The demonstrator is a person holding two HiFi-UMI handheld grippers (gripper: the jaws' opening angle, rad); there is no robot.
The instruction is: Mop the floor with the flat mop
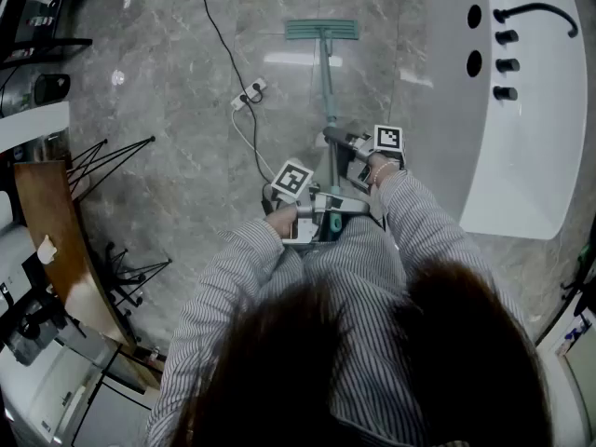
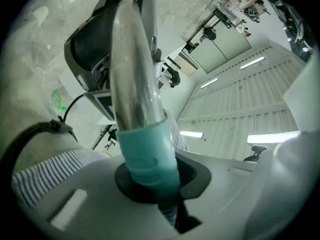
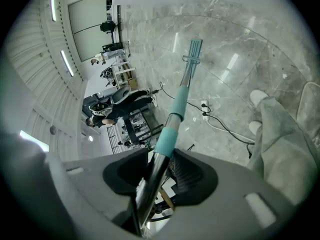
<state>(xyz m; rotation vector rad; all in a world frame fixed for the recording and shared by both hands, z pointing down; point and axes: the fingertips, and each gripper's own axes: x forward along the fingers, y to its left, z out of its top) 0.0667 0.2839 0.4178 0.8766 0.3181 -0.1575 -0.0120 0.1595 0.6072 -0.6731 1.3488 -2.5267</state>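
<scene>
Ahead on floor: mop head (image 1: 321,30) is lying flat on the grey marble floor (image 1: 168,166), well in front of the person.
Pole: pole (image 1: 327,87) is running from the mop head straight back to the person and is passing through both grippers.
Right gripper: right gripper (image 1: 333,139) is sitting further down the pole, nearer the mop head. Its jaws are clamping the dark metal of the pole (image 3: 172,126) just behind a teal band.
Left gripper: left gripper (image 1: 331,204) is sitting at the near end, close to the body. Its jaws are gripping the teal sleeve of the pole (image 2: 145,154).
Sleeves: striped sleeves (image 1: 233,268) are reaching to both grippers.
Power strip: power strip (image 1: 250,94) is lying on the floor left of the pole, with a black cable (image 1: 223,49) trailing away from it.
Tub: white tub (image 1: 484,189) is standing right of the pole, well apart from the mop head.
</scene>
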